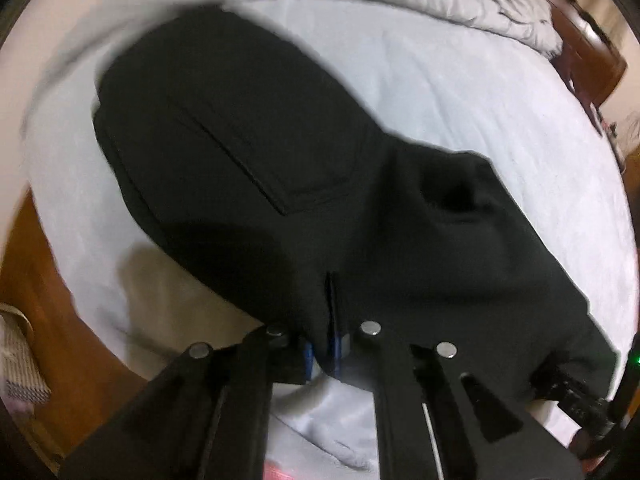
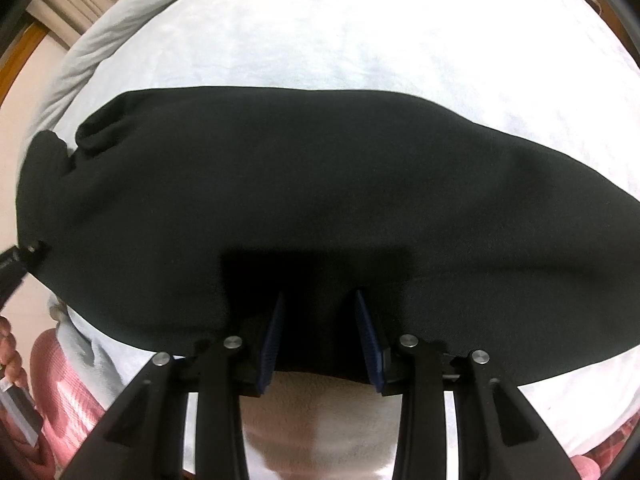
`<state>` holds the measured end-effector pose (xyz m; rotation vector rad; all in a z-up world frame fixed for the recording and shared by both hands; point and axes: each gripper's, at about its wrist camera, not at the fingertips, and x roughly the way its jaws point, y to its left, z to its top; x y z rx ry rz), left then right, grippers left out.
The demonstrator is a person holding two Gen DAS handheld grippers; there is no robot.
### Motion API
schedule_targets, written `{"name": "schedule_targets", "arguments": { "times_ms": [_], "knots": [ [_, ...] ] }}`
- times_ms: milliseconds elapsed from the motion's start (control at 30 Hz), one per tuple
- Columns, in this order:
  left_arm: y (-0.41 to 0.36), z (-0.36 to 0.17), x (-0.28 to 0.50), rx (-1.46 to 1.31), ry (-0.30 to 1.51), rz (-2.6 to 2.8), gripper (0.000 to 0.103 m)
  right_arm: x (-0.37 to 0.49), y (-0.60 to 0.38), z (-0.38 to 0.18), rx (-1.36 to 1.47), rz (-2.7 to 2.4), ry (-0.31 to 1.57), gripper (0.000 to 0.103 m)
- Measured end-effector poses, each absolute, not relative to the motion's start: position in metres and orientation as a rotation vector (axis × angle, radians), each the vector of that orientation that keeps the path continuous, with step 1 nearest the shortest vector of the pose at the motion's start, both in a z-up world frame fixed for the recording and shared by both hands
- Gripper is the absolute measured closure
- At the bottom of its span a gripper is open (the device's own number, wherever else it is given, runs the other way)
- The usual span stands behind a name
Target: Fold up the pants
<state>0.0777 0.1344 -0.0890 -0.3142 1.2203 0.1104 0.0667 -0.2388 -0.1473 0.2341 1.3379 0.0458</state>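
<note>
Black pants (image 1: 248,152) lie across a pale sheet, with a back pocket (image 1: 280,160) showing in the left wrist view. My left gripper (image 1: 330,320) is shut on a pinch of the pants' near edge, its blue pads pressed together in the cloth. In the right wrist view the pants (image 2: 320,180) spread wide from side to side. My right gripper (image 2: 320,332) holds their near edge, the pads a little apart with a thick fold of black cloth between them. The left gripper's body (image 2: 20,260) shows at the far left edge of that view.
The pale bed sheet (image 1: 480,120) is bordered by a bunched grey duvet (image 1: 440,0) at the far side. A wooden bed frame (image 1: 36,248) runs along the left. Pink striped cloth (image 2: 68,392) and a person's hand (image 2: 8,344) sit at the lower left.
</note>
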Motion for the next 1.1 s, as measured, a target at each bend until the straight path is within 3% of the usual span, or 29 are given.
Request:
{"name": "schedule_targets", "arguments": {
  "times_ms": [67, 100, 133, 200, 400, 467, 533, 633, 733, 900, 967, 1033, 1100],
  "knots": [
    [0.144, -0.089, 0.083, -0.351, 1.223, 0.099, 0.089, 0.066, -0.239, -0.147, 0.232, 0.047, 1.34, 0.066],
    [0.146, -0.088, 0.088, -0.353, 1.223, 0.1, 0.077, 0.065, -0.238, -0.148, 0.236, 0.048, 1.341, 0.066],
    [0.149, -0.085, 0.092, -0.346, 1.223, 0.112, 0.058, 0.065, -0.238, -0.148, 0.24, 0.05, 1.343, 0.066],
    [0.155, -0.078, 0.097, -0.308, 1.195, 0.139, 0.041, 0.065, -0.24, -0.148, 0.244, 0.056, 1.347, 0.066],
    [0.173, -0.074, 0.114, -0.262, 1.227, 0.122, 0.043, 0.064, -0.237, -0.148, 0.206, 0.028, 1.357, 0.065],
    [0.177, -0.081, 0.119, -0.283, 1.242, 0.122, 0.056, 0.064, -0.233, -0.147, 0.176, 0.011, 1.361, 0.065],
    [0.188, -0.083, 0.112, -0.332, 1.247, 0.099, 0.076, 0.063, -0.229, -0.145, 0.145, -0.002, 1.363, 0.064],
    [0.188, -0.08, 0.101, -0.364, 1.221, 0.112, 0.086, 0.065, -0.225, -0.144, 0.116, -0.019, 1.369, 0.063],
    [0.174, -0.072, 0.078, -0.286, 1.15, 0.158, 0.087, 0.069, -0.226, -0.141, 0.123, -0.038, 1.372, 0.062],
    [0.179, -0.083, 0.076, -0.291, 1.16, 0.121, 0.08, 0.085, -0.194, -0.108, 0.061, 0.029, 1.27, 0.056],
    [0.19, -0.077, 0.076, -0.324, 1.161, 0.113, 0.07, 0.104, -0.164, -0.095, 0.044, 0.134, 1.237, 0.052],
    [0.199, -0.071, 0.079, -0.302, 1.142, 0.145, 0.051, 0.121, -0.137, -0.088, 0.014, 0.21, 1.209, 0.05],
    [0.211, -0.064, 0.082, -0.281, 1.099, 0.196, 0.04, 0.139, -0.112, -0.086, -0.012, 0.279, 1.188, 0.045]
  ]
}}
